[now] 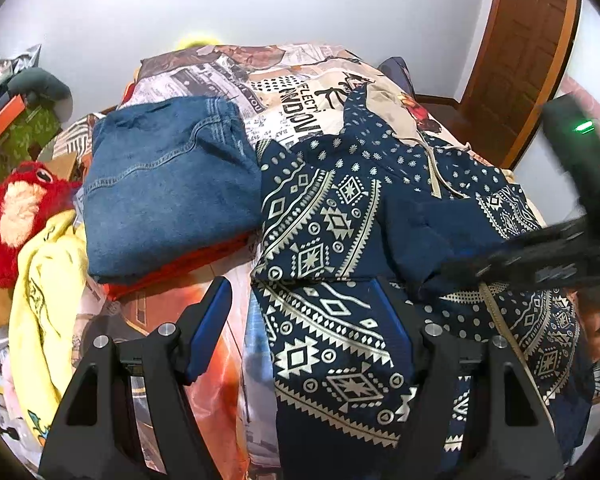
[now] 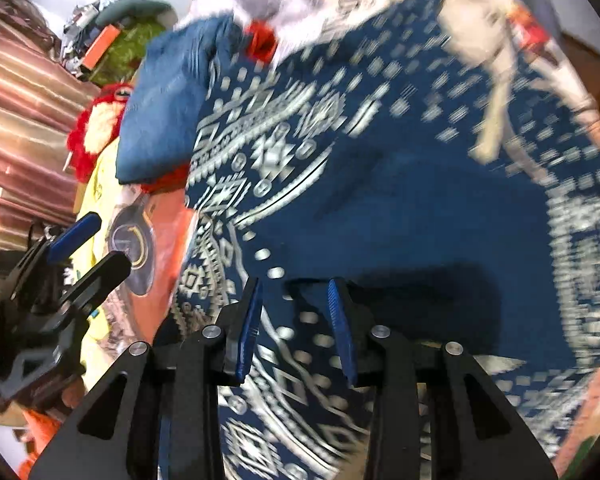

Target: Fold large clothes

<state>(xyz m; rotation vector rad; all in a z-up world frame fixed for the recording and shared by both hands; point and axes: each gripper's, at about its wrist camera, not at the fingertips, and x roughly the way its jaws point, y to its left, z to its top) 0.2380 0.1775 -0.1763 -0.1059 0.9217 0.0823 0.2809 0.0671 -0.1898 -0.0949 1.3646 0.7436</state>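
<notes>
The navy garment (image 1: 340, 216) with its cream geometric print lies spread over the bed (image 1: 204, 76), covering most of the bed's right-hand half as the left wrist camera sees it. Its cream-lined hood part (image 1: 396, 96) reaches toward the far edge of the bed, and a pale drawstring (image 1: 434, 176) trails down across the plain navy middle.

The left tool (image 1: 304, 320) hangs above the near edge of the bed with its jaws spread wide and released. One blue pad (image 1: 210, 320) sits over the orange part of the bedcover, the other over the printed cloth, and nothing is pinched between them.

In the right wrist view the right tool (image 2: 296, 328) points down at the same garment (image 2: 400, 220). Its jaws stand partly apart, and the cloth shows in the gap between the pads without being squeezed. That view is blurred, so fine detail of the fabric is lost.

To the left of the garment, just beside it, a folded pair of blue jeans (image 1: 168, 184) rests on top of an orange folded item (image 1: 188, 264). Along the left edge of the bed lie a yellow garment (image 1: 44, 288) and a red plush toy (image 1: 16, 208).
</notes>
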